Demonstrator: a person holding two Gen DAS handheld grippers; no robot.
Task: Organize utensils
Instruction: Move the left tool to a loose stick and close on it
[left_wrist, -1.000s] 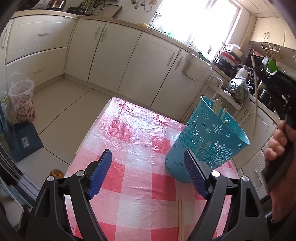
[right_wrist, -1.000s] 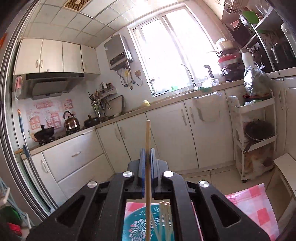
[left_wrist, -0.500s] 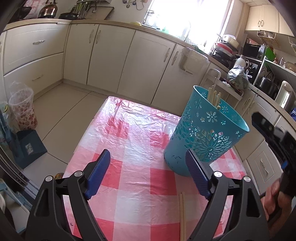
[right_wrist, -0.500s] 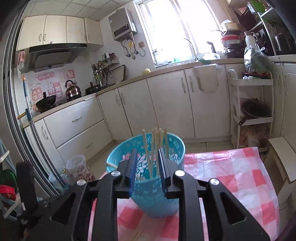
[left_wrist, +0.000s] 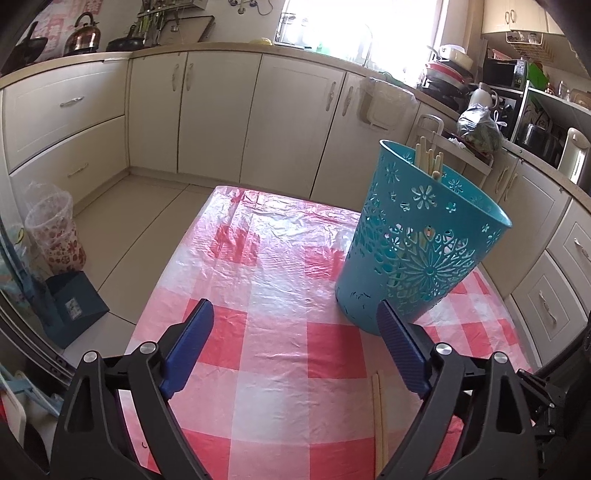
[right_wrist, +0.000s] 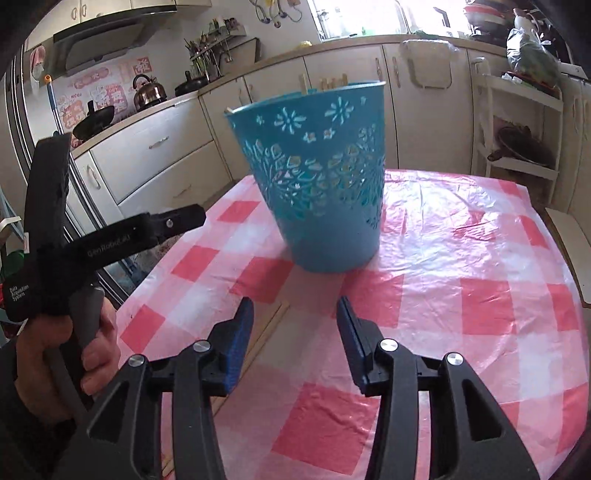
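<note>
A teal cut-out basket (left_wrist: 417, 254) stands on the pink checked table, with several wooden chopsticks (left_wrist: 428, 158) upright inside; it also shows in the right wrist view (right_wrist: 317, 173). A pair of chopsticks (left_wrist: 380, 417) lies flat on the cloth near the front, seen also in the right wrist view (right_wrist: 266, 328). My left gripper (left_wrist: 293, 347) is open and empty, hovering left of the basket. My right gripper (right_wrist: 293, 339) is open and empty, low over the cloth just right of the lying chopsticks.
The table (left_wrist: 273, 280) has a plastic-covered checked cloth; its edges drop to the tiled floor. White kitchen cabinets (left_wrist: 214, 110) run behind. A patterned bin (left_wrist: 55, 229) and a blue box (left_wrist: 74, 306) stand on the floor at left. A white rack (right_wrist: 517, 122) stands beyond the table.
My right gripper held one chopstick above the basket, let it drop in, then opened and came down low over the table. My left gripper stayed open and nearly still.
</note>
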